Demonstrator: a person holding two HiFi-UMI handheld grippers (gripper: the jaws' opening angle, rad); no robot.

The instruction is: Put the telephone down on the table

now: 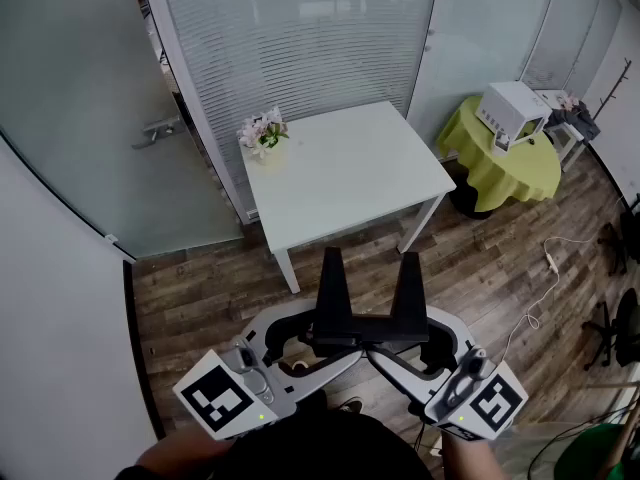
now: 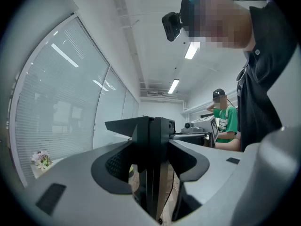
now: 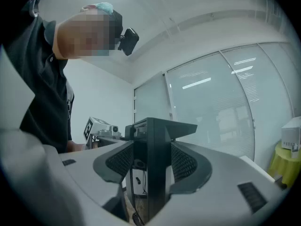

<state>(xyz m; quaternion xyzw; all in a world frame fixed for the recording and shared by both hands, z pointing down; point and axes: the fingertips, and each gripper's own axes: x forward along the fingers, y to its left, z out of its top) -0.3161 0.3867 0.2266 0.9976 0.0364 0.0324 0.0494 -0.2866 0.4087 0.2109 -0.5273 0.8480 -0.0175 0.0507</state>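
No telephone shows in any view. The white table (image 1: 350, 173) stands ahead on the wooden floor, with a small pot of flowers (image 1: 263, 133) at its left corner. I hold both grippers level at waist height, pointing at each other. Between them is a black forked piece (image 1: 372, 330) with two prongs pointing forward. The left gripper (image 1: 345, 353) (image 2: 150, 166) has its jaws on either side of one black upright (image 2: 155, 140), with floor showing beside it. The right gripper (image 1: 388, 355) (image 3: 151, 166) stands the same way around the other upright (image 3: 154, 145). What carries the black piece is hidden.
A round table with a yellow-green cloth (image 1: 505, 168) and a white box (image 1: 515, 113) stands at the right. Glass walls with blinds (image 1: 300, 38) run behind the white table. A white cable with a power strip (image 1: 550, 260) lies on the floor. A person in green (image 2: 226, 121) sits behind.
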